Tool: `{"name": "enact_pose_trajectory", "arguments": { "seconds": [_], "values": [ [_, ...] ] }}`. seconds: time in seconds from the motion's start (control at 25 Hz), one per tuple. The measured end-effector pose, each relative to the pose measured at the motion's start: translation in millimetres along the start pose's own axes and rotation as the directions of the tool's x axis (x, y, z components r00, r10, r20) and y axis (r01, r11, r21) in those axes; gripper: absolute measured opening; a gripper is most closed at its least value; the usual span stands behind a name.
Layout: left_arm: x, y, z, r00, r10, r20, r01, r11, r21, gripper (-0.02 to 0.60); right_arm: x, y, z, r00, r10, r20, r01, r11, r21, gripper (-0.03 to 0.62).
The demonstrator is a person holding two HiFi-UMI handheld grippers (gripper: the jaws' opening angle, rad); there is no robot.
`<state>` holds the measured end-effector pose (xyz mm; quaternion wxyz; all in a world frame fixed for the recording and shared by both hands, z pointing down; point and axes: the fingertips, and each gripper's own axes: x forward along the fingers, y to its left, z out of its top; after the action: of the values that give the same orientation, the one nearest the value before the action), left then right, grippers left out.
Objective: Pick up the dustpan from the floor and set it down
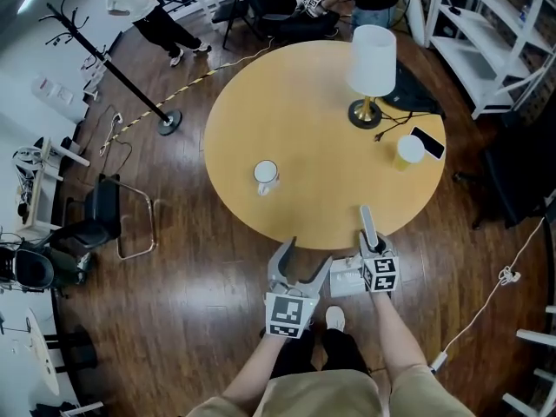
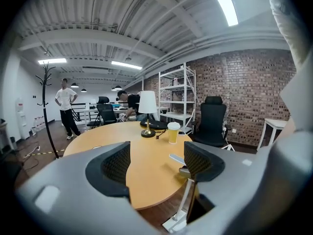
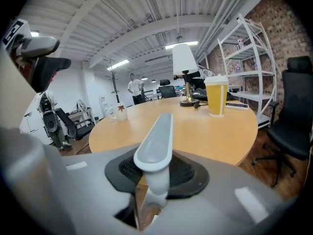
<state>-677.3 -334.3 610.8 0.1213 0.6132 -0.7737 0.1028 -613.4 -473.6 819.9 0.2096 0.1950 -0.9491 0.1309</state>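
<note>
Right tool (image 1: 372, 248) clamped on dustpan (image 3: 155, 141) handle; left tool (image 1: 306, 257) apart, empty. On bench (image 1: 321, 120): mug (image 1: 266, 176), contents unseen; lidded yellow cup (image 1: 408, 150) beside phone (image 1: 427, 142).

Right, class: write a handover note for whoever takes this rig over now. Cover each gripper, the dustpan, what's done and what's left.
Right gripper: shut on the dustpan's handle, which stands up between its jaws.
Left gripper: open, empty, beside the right one.
Dustpan: low by the near edge of the table; whether it has left the floor is unclear.
Done: handle grasped.
Left: lift it, then set it down.
</note>
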Motion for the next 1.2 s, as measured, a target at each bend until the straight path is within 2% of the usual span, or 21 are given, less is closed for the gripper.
{"name": "enact_pose_trajectory", "arguments": {
  "seconds": [0.04, 0.2, 0.36, 0.68, 0.8, 0.92, 1.12, 1.2],
  "values": [
    [-1.8, 1.6, 0.3, 1.000, 0.004, 0.001, -0.004, 1.000, -0.003, 0.324, -0.6, 2.4, 0.5, 1.000, 0.005, -0.006, -0.005, 1.000, -0.007, 0.083],
    [-10.9, 4.2, 6.4, 1.000, 0.013, 0.023, -0.012, 1.000, -0.017, 0.325, -14.7, 17.3, -0.2, 0.998, 0.036, -0.043, -0.038, 0.997, -0.061, 0.094],
    [-25.9, 7.5, 13.1, 0.999, 0.021, 0.044, -0.019, 0.999, -0.033, 0.324, -45.4, 29.7, -3.9, 0.998, 0.018, -0.056, -0.022, 0.997, -0.068, 0.094],
    [-53.8, 12.8, 27.1, 0.995, 0.036, 0.088, -0.031, 0.998, -0.058, 0.324, -104.9, 40.7, 27.7, 1.000, -0.018, 0.020, 0.019, 0.997, -0.079, 0.084],
    [-65.1, 13.0, 41.0, 0.992, 0.040, 0.121, -0.033, 0.998, -0.060, 0.324, -126.5, 44.6, 53.4, 0.995, -0.045, 0.084, 0.050, 0.997, -0.056, 0.078],
    [-78.4, 17.5, 57.6, 0.992, 0.053, 0.117, -0.047, 0.997, -0.059, 0.322, -151.5, 52.2, 89.5, 0.986, -0.061, 0.157, 0.067, 0.997, -0.028, 0.077],
    [-104.9, 33.3, 99.1, 0.980, 0.096, 0.177, -0.083, 0.993, -0.083, 0.322, -192.8, 75.5, 175.4, 0.952, -0.029, 0.303, 0.051, 0.997, -0.064, 0.074],
    [-115.3, 39.7, 115.8, 0.972, 0.115, 0.204, -0.100, 0.991, -0.085, 0.322, -206.8, 84.9, 207.8, 0.941, -0.042, 0.335, 0.070, 0.995, -0.073, 0.074]
  ]
}}
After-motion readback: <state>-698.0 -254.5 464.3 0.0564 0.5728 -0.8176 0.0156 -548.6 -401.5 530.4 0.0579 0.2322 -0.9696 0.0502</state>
